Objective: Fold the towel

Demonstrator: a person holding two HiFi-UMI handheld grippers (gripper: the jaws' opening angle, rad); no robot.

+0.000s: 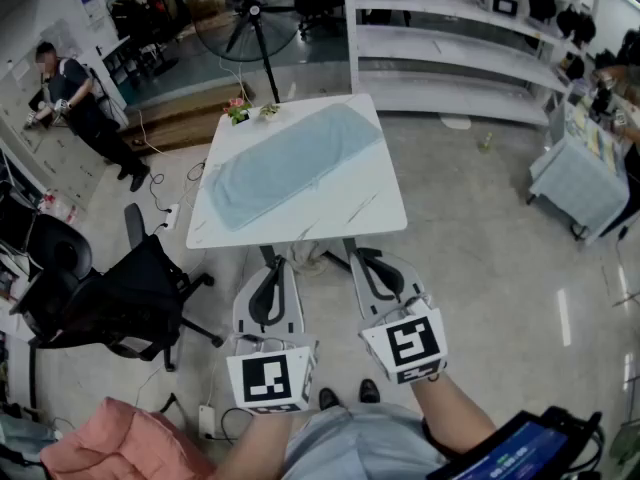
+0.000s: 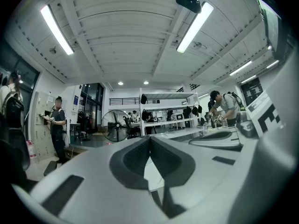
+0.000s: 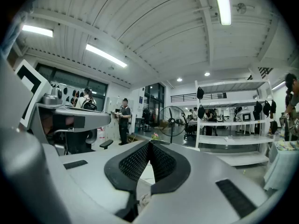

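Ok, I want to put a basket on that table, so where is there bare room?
Bare tabletop runs along the edge nearest the person, widest at the near right corner, bordered by the towel. The far left corner is crowded by small plants.

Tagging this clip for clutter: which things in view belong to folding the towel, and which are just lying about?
Belongs to the job: light blue towel, spread flat on the white marble-look table; left tool and right tool, both shut, empty, short of the table.
Just lying about: small potted flowers at the table's far edge; black office chair; black standing fan; pink cloth.
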